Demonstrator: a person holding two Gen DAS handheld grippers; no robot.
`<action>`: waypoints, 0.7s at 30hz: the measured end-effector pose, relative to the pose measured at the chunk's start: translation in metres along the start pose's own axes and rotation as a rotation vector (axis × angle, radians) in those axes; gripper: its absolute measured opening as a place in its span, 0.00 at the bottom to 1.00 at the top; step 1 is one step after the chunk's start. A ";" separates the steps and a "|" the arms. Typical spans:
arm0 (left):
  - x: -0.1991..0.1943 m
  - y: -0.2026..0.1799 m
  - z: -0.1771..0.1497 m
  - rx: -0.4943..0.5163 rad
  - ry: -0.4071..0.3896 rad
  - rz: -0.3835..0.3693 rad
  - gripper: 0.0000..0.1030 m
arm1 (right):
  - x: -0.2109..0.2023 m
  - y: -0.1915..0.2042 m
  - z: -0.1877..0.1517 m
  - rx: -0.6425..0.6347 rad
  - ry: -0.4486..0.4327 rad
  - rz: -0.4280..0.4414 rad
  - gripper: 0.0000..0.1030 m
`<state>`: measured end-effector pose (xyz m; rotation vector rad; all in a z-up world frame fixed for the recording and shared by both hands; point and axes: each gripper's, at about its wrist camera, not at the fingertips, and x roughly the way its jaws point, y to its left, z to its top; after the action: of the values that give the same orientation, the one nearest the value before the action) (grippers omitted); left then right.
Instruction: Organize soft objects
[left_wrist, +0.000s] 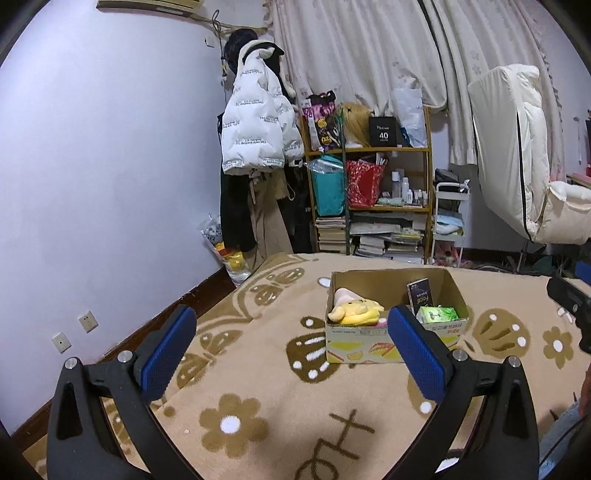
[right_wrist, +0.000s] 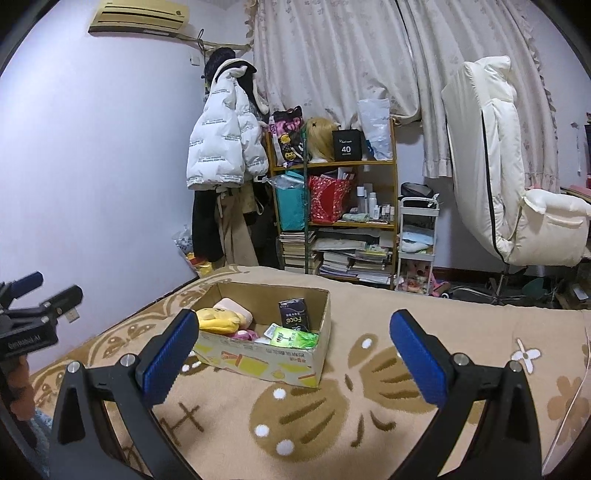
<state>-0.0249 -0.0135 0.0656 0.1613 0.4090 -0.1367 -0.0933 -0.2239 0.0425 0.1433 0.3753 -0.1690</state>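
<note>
both gripper pairs, left gripper (left_wrist: 291, 347) and right gripper (right_wrist: 294, 349), are held open, empty; ahead, the yellow plush toy (left_wrist: 354, 309) in the cardboard box (left_wrist: 369, 341) is judged light, squashy, best pinched mid-body.

The open brown cardboard box (left_wrist: 395, 341) is partly masked by the blue-padded left gripper finger (left_wrist: 415, 354). A pink plush item (right_wrist: 245, 335) lies mostly hidden beneath the yellow plush toy (right_wrist: 218, 319). Tissue-pack print is illegible.
</note>
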 end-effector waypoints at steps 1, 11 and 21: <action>-0.001 0.001 0.000 -0.006 -0.006 0.000 0.99 | -0.002 -0.001 -0.002 0.005 -0.004 -0.002 1.00; 0.004 -0.006 -0.008 0.026 0.001 0.000 0.99 | -0.003 -0.004 -0.006 0.009 0.000 -0.017 1.00; 0.013 -0.008 -0.012 0.030 0.018 0.002 0.99 | 0.007 -0.010 -0.009 0.027 0.024 -0.016 1.00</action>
<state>-0.0184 -0.0202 0.0488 0.1929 0.4246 -0.1392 -0.0917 -0.2326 0.0301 0.1696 0.3979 -0.1886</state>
